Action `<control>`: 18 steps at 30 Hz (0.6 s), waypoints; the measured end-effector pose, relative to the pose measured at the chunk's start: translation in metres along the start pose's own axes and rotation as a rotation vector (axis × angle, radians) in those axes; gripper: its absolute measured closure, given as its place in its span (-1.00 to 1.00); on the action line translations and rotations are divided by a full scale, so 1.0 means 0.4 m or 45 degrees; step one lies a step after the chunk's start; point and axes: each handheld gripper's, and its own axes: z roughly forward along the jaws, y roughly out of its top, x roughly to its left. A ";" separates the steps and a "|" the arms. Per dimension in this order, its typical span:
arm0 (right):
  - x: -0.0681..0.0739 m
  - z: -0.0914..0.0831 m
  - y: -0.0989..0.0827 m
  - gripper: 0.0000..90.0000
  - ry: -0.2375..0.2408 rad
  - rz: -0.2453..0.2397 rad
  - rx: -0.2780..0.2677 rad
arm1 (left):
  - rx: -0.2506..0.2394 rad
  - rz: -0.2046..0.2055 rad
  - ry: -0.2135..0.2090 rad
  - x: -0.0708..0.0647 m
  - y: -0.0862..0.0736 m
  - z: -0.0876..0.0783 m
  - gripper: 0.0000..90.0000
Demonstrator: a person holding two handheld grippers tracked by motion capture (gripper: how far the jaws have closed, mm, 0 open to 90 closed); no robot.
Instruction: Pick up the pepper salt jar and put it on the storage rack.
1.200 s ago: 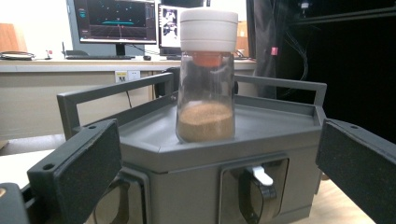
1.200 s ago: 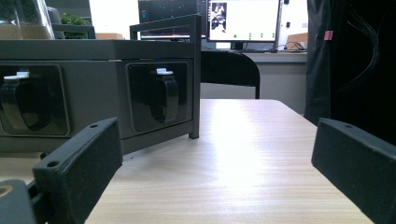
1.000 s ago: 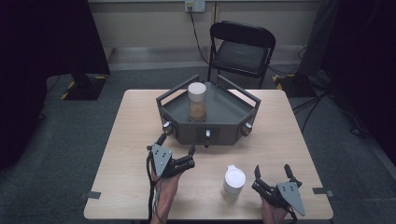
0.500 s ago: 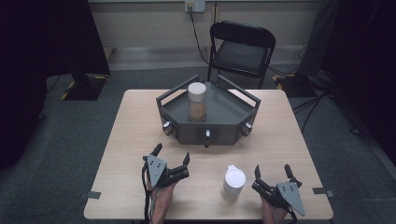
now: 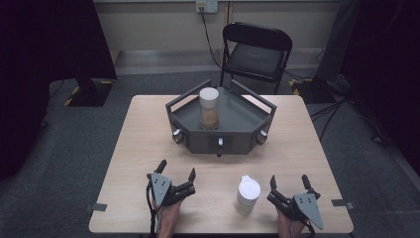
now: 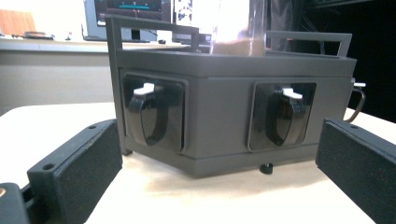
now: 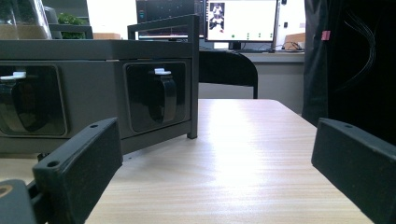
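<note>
A dark grey angular stand [image 5: 233,130] with railings and three front knobs sits at the table's middle back. A clear jar with a white lid [image 5: 208,107] holding brown powder stands on it. A white-lidded container [image 5: 247,194] stands near the front edge. My left gripper [image 5: 177,171] rests open at front left, facing the stand [image 6: 224,112], whose recessed black handles [image 6: 148,116] fill its view. My right gripper [image 5: 289,181] rests open at front right, just right of the white container, looking past the stand's corner [image 7: 140,88].
A black folding chair [image 5: 257,52] stands behind the table. Bare wooden tabletop [image 5: 148,134] lies left and right of the stand. Monitors [image 7: 240,21] and a desk show far off in the right gripper view. Dark curtains hang at both sides.
My left gripper has pulled back from near the stand toward the front edge of the table, still open. The right gripper has not moved.
</note>
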 end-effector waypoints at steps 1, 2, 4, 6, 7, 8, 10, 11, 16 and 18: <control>0.000 0.000 0.000 -0.98 0.000 0.000 0.000 | -0.004 0.003 0.003 -0.001 -0.005 -0.002 -1.00; 0.000 0.000 0.000 -0.98 0.000 0.000 0.000 | -0.007 0.005 0.005 0.000 -0.008 -0.004 -1.00; 0.000 0.000 0.000 -0.98 0.000 0.000 0.000 | -0.016 -0.004 0.013 0.001 -0.018 -0.009 -1.00; 0.000 0.000 0.000 -0.98 0.000 0.000 0.000 | -0.013 0.001 0.016 0.000 -0.019 -0.010 -1.00; 0.000 0.000 0.000 -0.98 0.000 0.000 0.000 | -0.005 0.008 0.019 0.000 -0.020 -0.011 -1.00; 0.001 0.000 0.000 -0.98 -0.002 0.000 0.000 | -0.005 0.016 0.021 0.000 -0.024 -0.012 -1.00; 0.001 0.000 0.000 -0.98 -0.002 -0.001 0.000 | -0.004 0.022 0.027 0.001 -0.030 -0.015 -1.00; 0.001 0.000 0.000 -0.98 -0.002 0.000 0.000 | 0.004 0.016 0.029 0.004 -0.031 -0.016 -1.00; 0.001 0.000 0.000 -0.98 -0.004 0.000 0.000 | 0.016 0.016 0.036 0.006 -0.033 -0.016 -1.00; 0.001 0.000 0.000 -0.98 -0.004 0.000 0.000 | 0.029 0.008 0.044 0.004 -0.039 -0.014 -1.00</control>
